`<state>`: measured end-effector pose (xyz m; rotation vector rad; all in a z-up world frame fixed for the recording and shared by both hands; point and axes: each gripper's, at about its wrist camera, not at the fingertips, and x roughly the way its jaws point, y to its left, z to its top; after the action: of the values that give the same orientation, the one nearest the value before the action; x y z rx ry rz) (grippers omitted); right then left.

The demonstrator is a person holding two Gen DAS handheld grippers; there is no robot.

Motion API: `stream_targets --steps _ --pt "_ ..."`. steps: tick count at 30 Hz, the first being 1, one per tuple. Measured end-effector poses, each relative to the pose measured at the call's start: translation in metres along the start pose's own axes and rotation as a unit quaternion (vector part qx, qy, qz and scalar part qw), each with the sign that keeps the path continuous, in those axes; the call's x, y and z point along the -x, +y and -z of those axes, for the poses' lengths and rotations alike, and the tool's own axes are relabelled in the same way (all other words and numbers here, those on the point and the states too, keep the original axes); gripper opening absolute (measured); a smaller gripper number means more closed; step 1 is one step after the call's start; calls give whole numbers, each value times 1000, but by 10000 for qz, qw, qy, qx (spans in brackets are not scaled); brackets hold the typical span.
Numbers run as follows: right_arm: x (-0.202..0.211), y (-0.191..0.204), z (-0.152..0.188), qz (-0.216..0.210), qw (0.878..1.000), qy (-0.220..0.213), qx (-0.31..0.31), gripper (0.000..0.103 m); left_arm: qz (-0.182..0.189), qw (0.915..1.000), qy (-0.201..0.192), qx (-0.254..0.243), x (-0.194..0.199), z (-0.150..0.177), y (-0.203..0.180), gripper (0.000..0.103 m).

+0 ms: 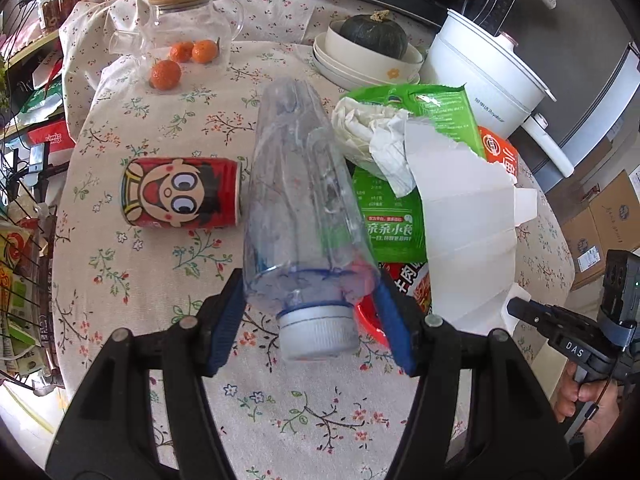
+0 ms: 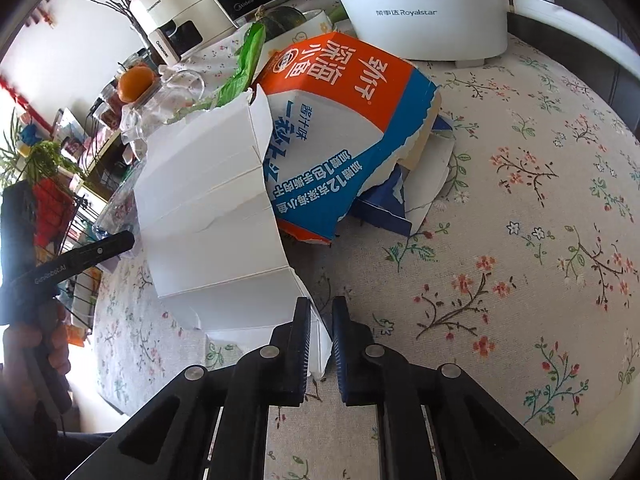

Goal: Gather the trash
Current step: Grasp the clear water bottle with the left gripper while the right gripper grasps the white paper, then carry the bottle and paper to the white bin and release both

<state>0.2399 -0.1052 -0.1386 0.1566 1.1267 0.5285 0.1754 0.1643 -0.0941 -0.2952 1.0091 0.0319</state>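
My left gripper is shut on a clear crushed plastic bottle, gripped at the shoulder near its white cap. A red cartoon can lies on its side to the bottle's left. A crumpled white tissue rests on a green snack bag. A torn white carton lies at the right. In the right wrist view my right gripper is shut on a flap of that torn white carton. An orange and blue torn box lies behind it.
A floral tablecloth covers the round table. A glass jar with an orange on top, small oranges, a bowl with a squash and a white electric pot stand at the back. A wire rack stands at the left.
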Motion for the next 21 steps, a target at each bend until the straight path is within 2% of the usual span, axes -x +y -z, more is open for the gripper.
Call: stream_targets --steps 5,10,18,21 --pt "48 21 1 -194 9982 -512 234 5 170 9992 -331 123 34 3 9 64" --pt "92 33 6 -123 9948 -960 316 4 212 9963 -787 289 61 0 18 63" --pt "158 30 17 -153 9856 -1655 320 3 171 9890 -1453 221 96 -2 18 63" --pt "176 25 25 -5 9841 -1734 372 3 375 9873 -1542 89 106 2 11 63"
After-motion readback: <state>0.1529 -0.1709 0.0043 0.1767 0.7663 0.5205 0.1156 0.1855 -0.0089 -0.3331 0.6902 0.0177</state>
